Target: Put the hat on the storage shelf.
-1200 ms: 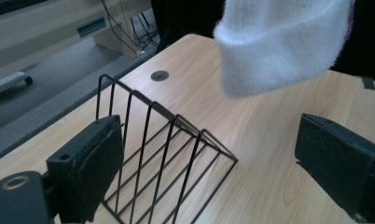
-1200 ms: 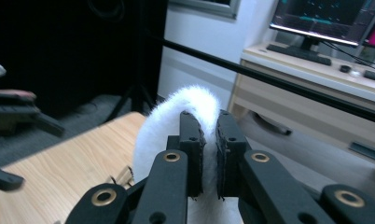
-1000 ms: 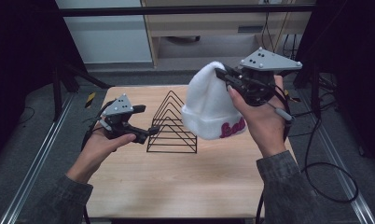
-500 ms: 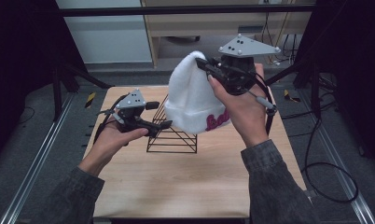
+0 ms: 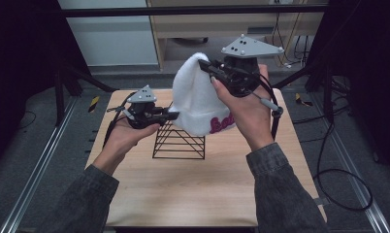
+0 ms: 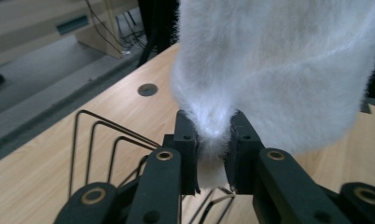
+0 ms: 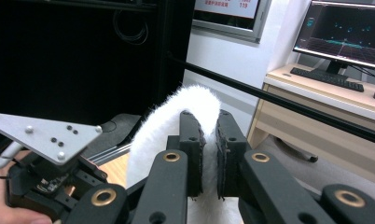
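Your left gripper has just been closing, and its jaws now pinch the lower edge of the fluffy white knit beanie with pink lettering; the left gripper view shows the fur squeezed between both pads. A second ago those jaws stood wide, near the black wire triangular rack and clear of the hat. Your right gripper stays clamped narrow on the crown, fabric visibly sandwiched in its own view, and it has carried the beanie leftward, over the rack.

So you now hold the hat at two points, top and brim, hanging above the rack's rear wires on the light wooden table. My read: you're set up to stretch or open the hat, likely to drape it on the rack.

Hard to make out:
- Hat opening: hidden, can't tell if the left pinch caught one layer or both.
- Pink lettering: partly behind your right hand, unreadable.
- Rack's far end: covered by the beanie; whether fabric touches wire, can't tell.
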`<state>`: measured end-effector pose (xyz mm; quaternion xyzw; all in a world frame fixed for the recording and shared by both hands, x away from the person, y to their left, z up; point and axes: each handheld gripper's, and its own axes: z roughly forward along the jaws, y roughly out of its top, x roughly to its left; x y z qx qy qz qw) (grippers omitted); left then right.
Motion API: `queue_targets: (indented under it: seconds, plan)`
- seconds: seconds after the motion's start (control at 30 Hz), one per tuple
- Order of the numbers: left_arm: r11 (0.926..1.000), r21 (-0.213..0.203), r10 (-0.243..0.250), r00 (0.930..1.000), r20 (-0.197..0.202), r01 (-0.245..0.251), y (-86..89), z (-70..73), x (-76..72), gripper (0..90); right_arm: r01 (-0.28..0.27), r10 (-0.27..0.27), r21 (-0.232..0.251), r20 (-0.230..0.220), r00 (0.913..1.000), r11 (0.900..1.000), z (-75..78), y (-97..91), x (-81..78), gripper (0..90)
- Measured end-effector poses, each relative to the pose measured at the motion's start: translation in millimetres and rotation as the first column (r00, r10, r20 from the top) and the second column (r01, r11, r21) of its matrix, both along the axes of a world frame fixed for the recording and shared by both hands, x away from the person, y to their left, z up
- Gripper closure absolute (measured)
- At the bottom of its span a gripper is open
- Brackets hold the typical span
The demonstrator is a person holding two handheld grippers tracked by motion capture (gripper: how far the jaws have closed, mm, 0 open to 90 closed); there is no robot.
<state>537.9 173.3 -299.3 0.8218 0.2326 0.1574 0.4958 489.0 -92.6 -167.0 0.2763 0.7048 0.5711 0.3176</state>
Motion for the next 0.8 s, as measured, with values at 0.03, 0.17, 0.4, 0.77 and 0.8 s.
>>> queue_targets:
  seconds: [0.03,0.17,0.4,0.77,0.8]
  plan:
    - [0.9997,-0.004,0.023,0.9997,0.010,-0.023,2.3,1.5,0.0,77.2,0.001,-0.001,0.000,0.000,1.0000,1.0000,-0.1,-0.9,0.4,83.6]
    - [0.9972,-0.014,0.074,0.9966,0.035,-0.074,10.8,5.8,-0.6,77.8,0.007,-0.007,0.000,-0.009,0.9999,1.0000,-2.4,-6.6,4.8,83.6]
    - [0.9929,-0.020,0.119,0.9907,0.067,-0.118,27.2,11.6,-5.1,78.4,0.023,-0.023,0.014,-0.037,0.9991,0.9996,-10.5,-10.8,17.5,83.4]
    - [0.9900,-0.007,0.141,0.9874,0.072,-0.141,34.5,11.1,-4.7,79.1,0.024,-0.022,0.030,-0.057,0.9981,0.9993,-21.4,-4.6,29.5,83.4]
    - [0.9899,-0.008,0.142,0.9873,0.071,-0.142,34.5,10.8,-4.6,79.1,0.024,-0.022,0.029,-0.057,0.9981,0.9993,-21.9,-4.6,30.4,83.4]
